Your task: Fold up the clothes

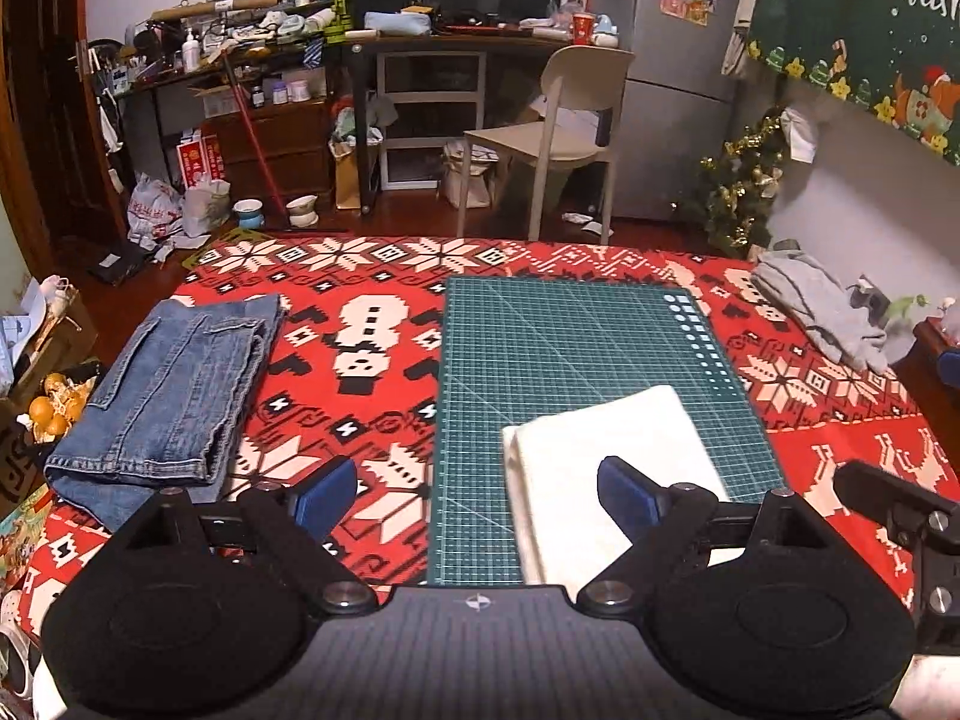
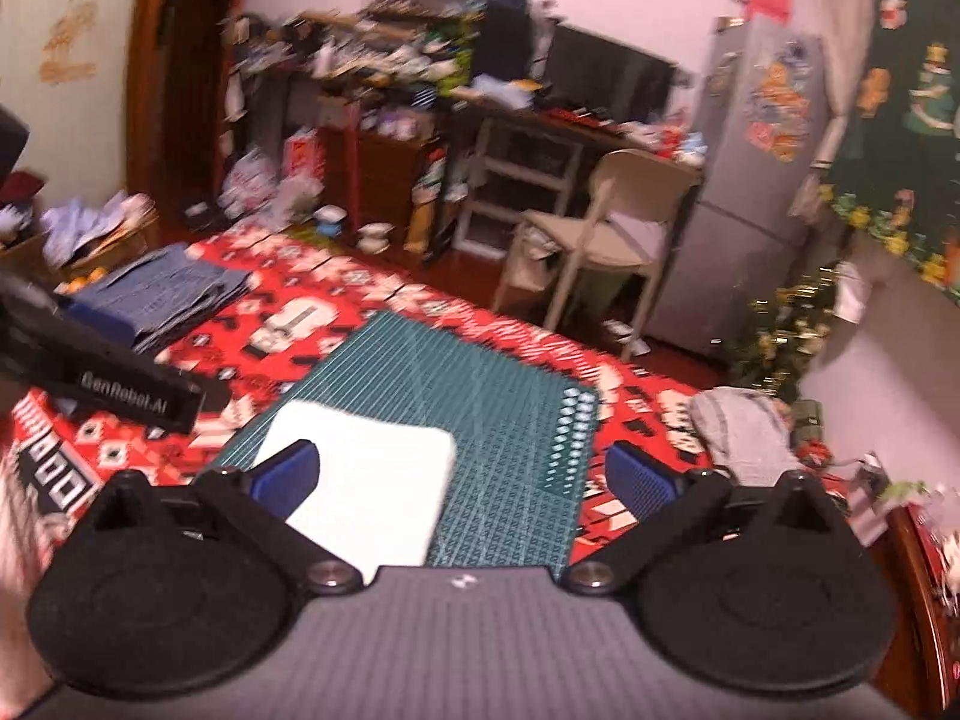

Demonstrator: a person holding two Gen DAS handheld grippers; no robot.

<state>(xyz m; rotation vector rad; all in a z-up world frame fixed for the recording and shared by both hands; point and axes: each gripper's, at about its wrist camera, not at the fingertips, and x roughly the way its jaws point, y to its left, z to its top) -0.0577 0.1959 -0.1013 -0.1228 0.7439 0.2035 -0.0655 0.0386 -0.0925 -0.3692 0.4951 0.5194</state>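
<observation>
A folded white cloth lies flat on the green cutting mat. Folded blue jeans rest on the red patterned cover at the left. A crumpled grey garment sits at the far right. My left gripper stands open above the mat's left edge, nothing between its blue pads. My right gripper is open wide over the white cloth's right part, holding nothing. Part of the right gripper's body shows at the left wrist view's right edge.
The red patterned cover spans the table. Beyond its far edge stand a beige chair, a cluttered desk, a grey fridge and a small Christmas tree. Boxes and bags crowd the floor at left.
</observation>
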